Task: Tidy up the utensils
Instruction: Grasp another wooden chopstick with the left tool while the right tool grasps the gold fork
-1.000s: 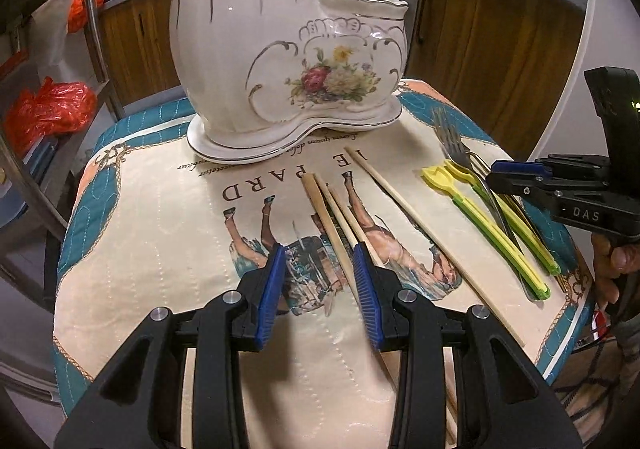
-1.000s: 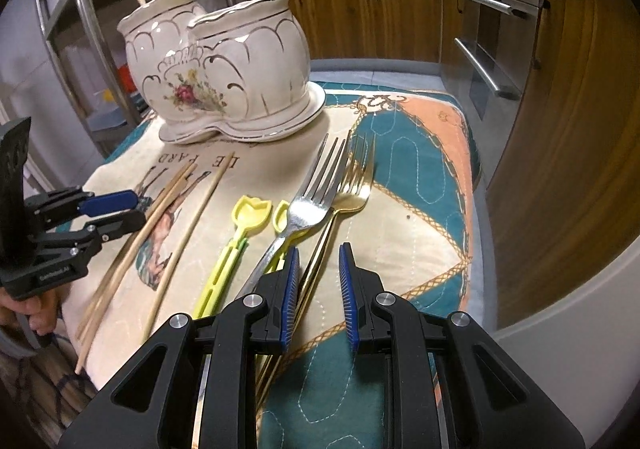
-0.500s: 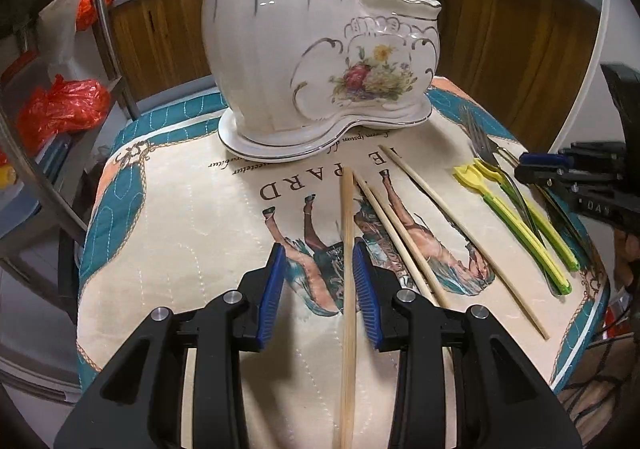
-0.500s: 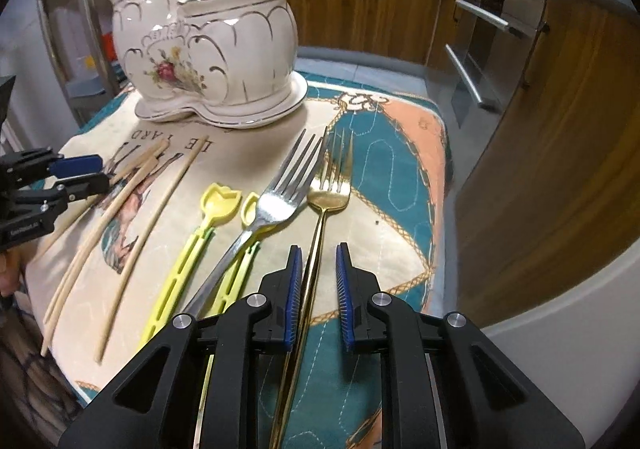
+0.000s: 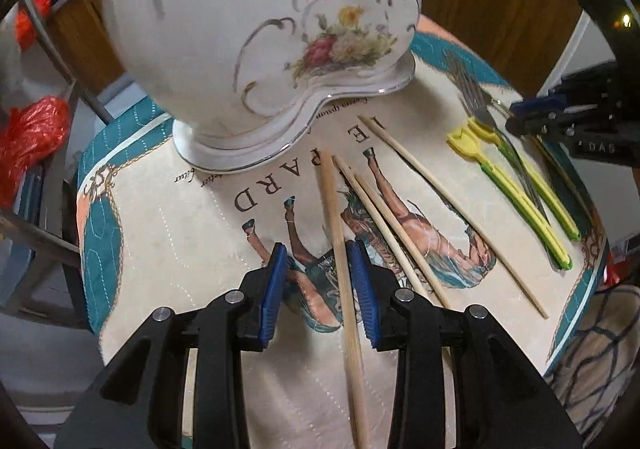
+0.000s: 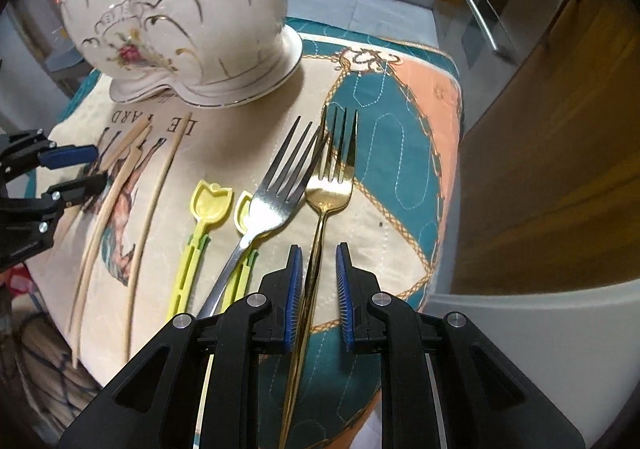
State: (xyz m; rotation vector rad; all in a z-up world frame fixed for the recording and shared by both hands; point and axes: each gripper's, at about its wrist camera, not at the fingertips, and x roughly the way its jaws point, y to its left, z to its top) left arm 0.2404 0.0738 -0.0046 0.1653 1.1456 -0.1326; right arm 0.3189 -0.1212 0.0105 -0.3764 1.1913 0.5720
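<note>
A white floral ceramic utensil holder (image 5: 248, 49) stands at the back of the quilted mat (image 5: 160, 233); it also shows in the right wrist view (image 6: 192, 25). Several wooden chopsticks (image 5: 400, 217) lie on the mat. My left gripper (image 5: 320, 285) is open, with one chopstick (image 5: 340, 249) lying between its jaws near the right pad. My right gripper (image 6: 318, 289) is open around the handle of a gold fork (image 6: 328, 189). A silver fork (image 6: 276, 193) and two yellow-green plastic picks (image 6: 200, 233) lie left of the gold fork.
Wooden cabinets (image 6: 540, 129) stand close on the right of the small table. A metal rack with red bags (image 5: 32, 133) is on the left. The mat's edge (image 6: 448, 209) drops off just right of the gold fork.
Both grippers have moved forward and lower toward the mat. The right jaws now straddle the gold fork's handle. The left jaws have opened a little wider around the chopstick.
</note>
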